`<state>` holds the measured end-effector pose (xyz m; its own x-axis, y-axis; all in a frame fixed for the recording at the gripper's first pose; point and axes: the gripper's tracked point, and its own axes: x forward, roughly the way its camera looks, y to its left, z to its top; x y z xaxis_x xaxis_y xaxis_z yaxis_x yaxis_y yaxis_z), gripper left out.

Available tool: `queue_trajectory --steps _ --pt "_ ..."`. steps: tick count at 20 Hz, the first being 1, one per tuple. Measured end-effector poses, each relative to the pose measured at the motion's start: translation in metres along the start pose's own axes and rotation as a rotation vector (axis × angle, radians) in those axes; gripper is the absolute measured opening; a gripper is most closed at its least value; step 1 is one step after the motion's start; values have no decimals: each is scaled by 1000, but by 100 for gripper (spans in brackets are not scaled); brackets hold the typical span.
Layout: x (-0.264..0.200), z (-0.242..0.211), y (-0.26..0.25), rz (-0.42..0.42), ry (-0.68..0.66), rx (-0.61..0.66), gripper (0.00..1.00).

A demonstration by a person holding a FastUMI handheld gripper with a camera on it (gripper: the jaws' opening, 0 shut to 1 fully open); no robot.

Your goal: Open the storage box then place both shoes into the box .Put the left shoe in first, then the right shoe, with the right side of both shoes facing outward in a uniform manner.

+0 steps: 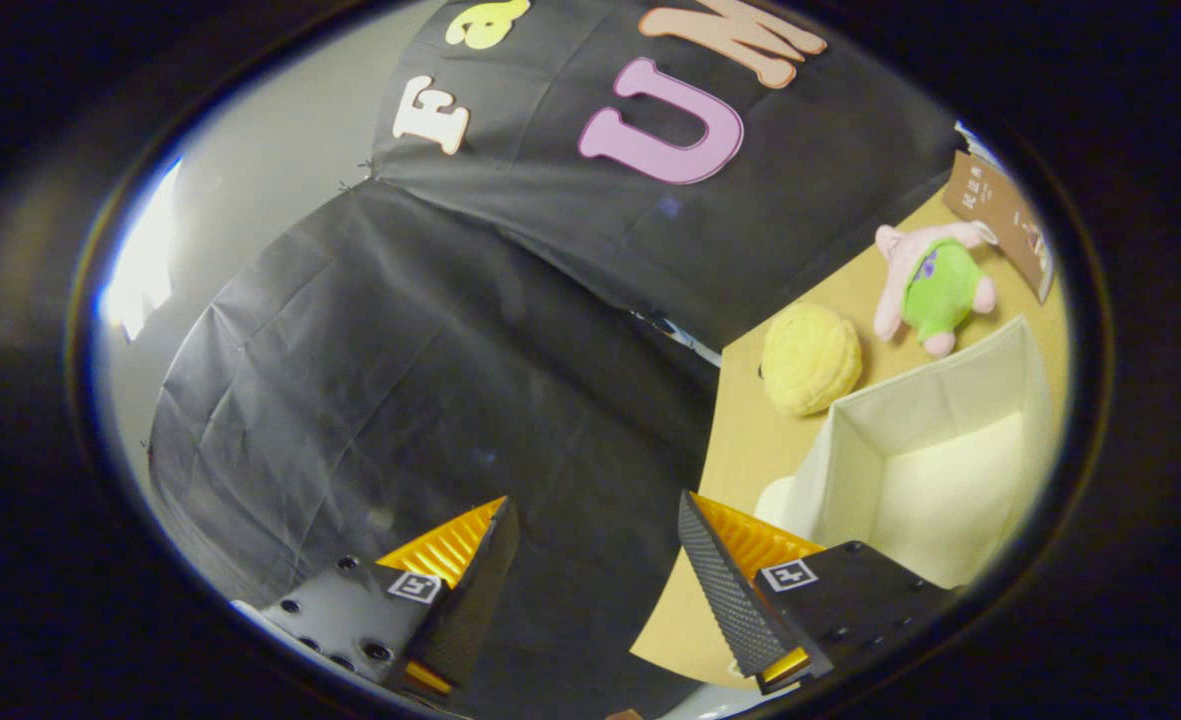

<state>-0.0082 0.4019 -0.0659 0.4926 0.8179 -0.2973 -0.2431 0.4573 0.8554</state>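
Claw spread apart (gripping nothing), open storage box just beyond its right finger, yellow plush farther on the counter

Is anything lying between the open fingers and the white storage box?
No. In the gripper view, the gripper is open and empty; only bare tabletop separates its fingers from the storage box.

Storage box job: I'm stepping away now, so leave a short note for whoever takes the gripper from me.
Gripper: fingers apart, holding nothing, aimed mostly at the black booth wall.
Storage box: white fabric, on the wooden table, open at the top, what shows of its inside bare.
Yellow plush and pink-green plush lie beyond the box.
Done: box open. Left: find the shoes; left shoe in first, then the right.
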Motion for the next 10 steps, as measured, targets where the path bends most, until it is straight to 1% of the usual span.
queue_trajectory --steps 4,10 --pt "-44 17 -34 -82 -29 -115 99" --pt "-110 58 -83 -189 -89 -222 99"
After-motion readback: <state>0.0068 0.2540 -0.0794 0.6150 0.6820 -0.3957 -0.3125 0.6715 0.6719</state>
